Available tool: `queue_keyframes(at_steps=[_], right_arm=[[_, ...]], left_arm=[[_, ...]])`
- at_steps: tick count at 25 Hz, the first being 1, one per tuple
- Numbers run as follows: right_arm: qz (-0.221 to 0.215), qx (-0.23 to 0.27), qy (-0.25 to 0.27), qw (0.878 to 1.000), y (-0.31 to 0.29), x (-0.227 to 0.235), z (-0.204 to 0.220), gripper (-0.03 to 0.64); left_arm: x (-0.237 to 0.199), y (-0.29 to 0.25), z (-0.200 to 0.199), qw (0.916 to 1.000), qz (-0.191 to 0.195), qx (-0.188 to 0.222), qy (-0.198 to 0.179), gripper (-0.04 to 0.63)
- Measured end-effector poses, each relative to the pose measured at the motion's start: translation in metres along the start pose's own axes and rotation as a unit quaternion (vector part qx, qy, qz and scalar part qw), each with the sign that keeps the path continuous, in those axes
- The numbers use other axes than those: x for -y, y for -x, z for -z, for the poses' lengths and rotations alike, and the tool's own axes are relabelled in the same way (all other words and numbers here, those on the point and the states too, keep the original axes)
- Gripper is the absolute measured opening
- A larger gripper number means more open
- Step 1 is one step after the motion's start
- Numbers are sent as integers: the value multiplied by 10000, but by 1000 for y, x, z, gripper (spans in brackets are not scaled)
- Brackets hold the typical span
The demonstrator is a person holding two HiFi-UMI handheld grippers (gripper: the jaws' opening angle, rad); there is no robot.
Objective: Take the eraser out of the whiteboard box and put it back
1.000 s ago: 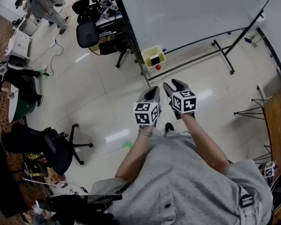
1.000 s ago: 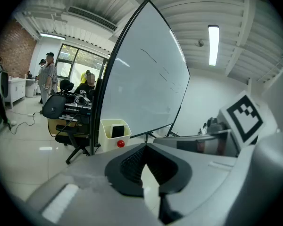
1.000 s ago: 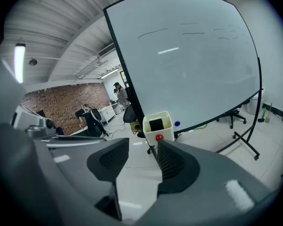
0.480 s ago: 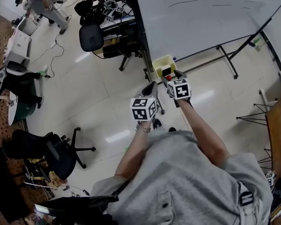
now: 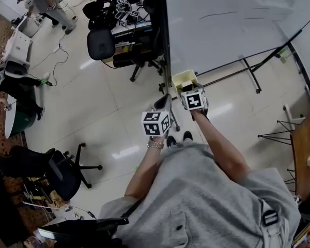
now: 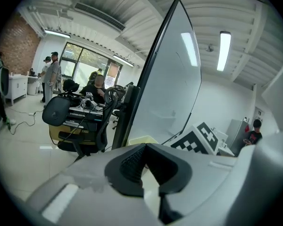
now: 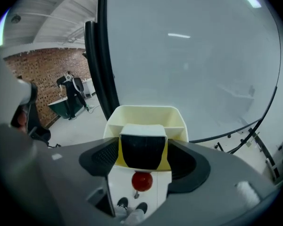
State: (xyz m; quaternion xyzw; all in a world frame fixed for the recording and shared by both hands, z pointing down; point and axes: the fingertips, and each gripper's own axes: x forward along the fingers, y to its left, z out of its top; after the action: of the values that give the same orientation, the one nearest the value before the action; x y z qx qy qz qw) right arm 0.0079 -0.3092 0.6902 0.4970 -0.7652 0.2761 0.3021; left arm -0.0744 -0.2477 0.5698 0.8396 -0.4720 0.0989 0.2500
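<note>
A pale yellow box hangs at the whiteboard's lower left edge. The eraser, black with a white top, stands in the box's front compartment. My right gripper points down over it. Its jaws are opening, with the eraser between the pads and no pad pressing on it. A red knob sits on the box's white front below. In the head view the right gripper covers the box. My left gripper hovers just left of it, shut and empty; its tips meet.
The whiteboard's wheeled stand runs along the floor to the right. A black office chair and a cluttered desk stand left of the board. Another black chair is at the lower left. People stand in the far left corner.
The person has walked up to the whiteboard. Both grippers moved toward the yellow box. The right gripper dropped over it and its jaws spread wider around the eraser.
</note>
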Motion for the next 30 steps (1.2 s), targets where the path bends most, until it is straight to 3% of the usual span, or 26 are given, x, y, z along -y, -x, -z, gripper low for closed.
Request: queue_keyframes(at_steps=[2, 4, 9, 13, 19, 23, 30], right_arm=[[179, -176, 99, 9996, -4, 5, 2, 322], [329, -224, 242, 9989, -5, 8, 1, 277], [152, -91, 291, 9994, 8, 4, -3, 273], [-156, 699, 332, 9969, 51, -2, -46, 273], [-143, 1627, 107, 9865, 96, 18, -126, 273], [-289, 1550, -175, 9873, 71, 23, -123, 273], [-290, 735, 184, 9967, 13, 10, -79, 273]], left_arm=[[-6, -1, -7, 10000, -72, 49, 9, 3], [-10, -3, -8, 9999, -136, 65, 42, 3], [-9, -7, -7, 9997, -202, 67, 77, 3], [-10, -5, -9, 9996, -230, 134, 100, 3], [-14, -1, -5, 9992, -335, 152, 169, 3], [-14, 0, -5, 9989, -386, 171, 187, 3], [-17, 4, -3, 9986, -480, 146, 175, 3]])
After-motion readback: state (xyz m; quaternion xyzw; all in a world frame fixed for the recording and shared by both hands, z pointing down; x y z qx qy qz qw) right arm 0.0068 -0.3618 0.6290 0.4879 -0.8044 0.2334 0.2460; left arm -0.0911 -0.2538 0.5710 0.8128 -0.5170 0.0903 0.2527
